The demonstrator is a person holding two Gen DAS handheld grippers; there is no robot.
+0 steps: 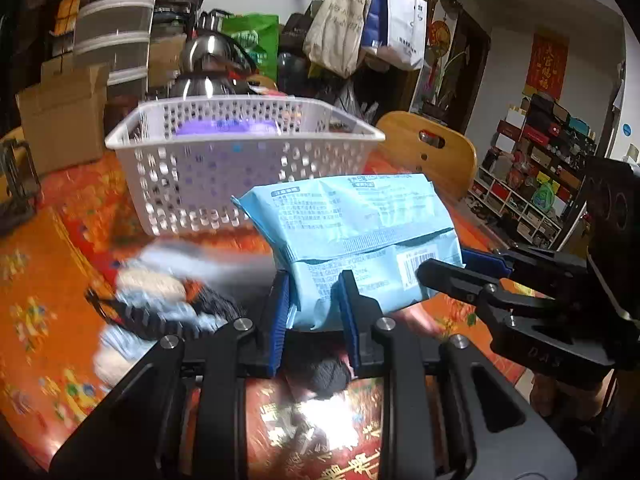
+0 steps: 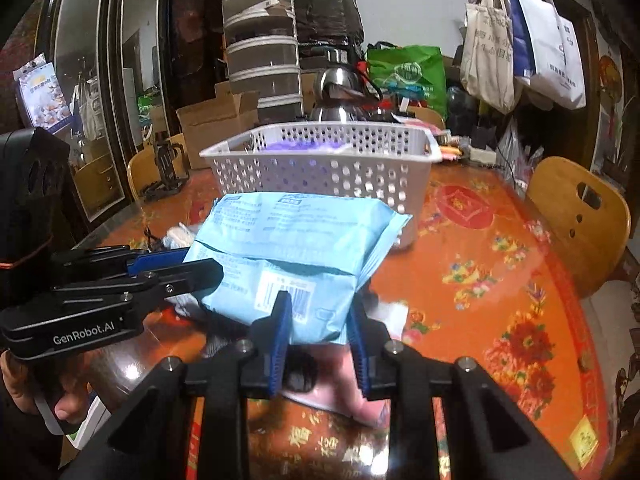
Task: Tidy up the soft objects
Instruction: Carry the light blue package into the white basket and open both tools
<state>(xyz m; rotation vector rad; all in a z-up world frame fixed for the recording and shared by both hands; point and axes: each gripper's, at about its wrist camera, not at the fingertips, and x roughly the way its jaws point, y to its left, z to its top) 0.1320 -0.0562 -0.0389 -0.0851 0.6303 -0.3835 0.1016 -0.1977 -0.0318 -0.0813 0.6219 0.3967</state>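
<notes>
While both grippers pinched its near edge, left gripper [image 1: 314, 312] & right gripper [image 2: 320, 324] held the blue wipes pack [image 1: 352, 232] above the table [image 1: 52, 280], short of the white basket [image 1: 240, 168]. Blurred socks, prob., [image 1: 160, 300] lay unsorted; something purple [image 1: 228, 126] was already inside.

Dim indoor light, tabletop [image 1: 48, 280] glare, motion blur, fisheye-curved edges.

Steel kettle [image 2: 340, 96] behind — wooden chair [image 2: 580, 216] beside the table (tote bags [image 1: 360, 20] hanging above)
</notes>
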